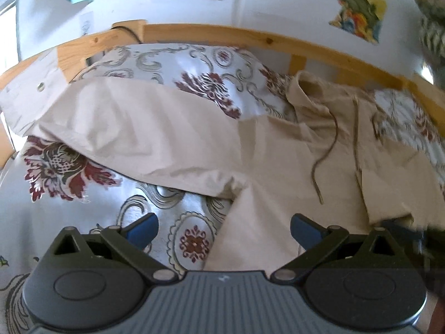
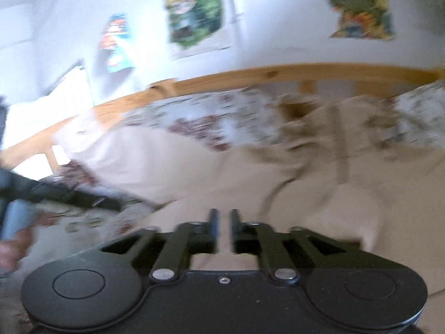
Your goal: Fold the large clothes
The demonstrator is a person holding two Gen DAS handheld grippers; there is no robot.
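I hold a pair of tongs in each hand above a bed point(image 1: 91, 250) with a silvery floral cover. A large beige garment point(image 1: 194, 139) lies spread across the bed's middle, reaching toward the wooden rail point(image 1: 222, 32) along the far edge, its two drawcords point(image 1: 325, 156) trailing loose near the far right corner. My left tongs point(image 1: 224, 229) are released, blue pads wide apart, hovering over the near hem with nothing between them. My right tongs point(image 2: 222, 231) stand nearly closed, a narrow gap between the fingers and no cloth in it (this view is badly blurred). The fold looks unfinished: one side is bunched, with a wrinkled ridge. The risks, as I judge them: pinching the cover along with the garment, snagging a drawcord, or folding the wrinkles in.
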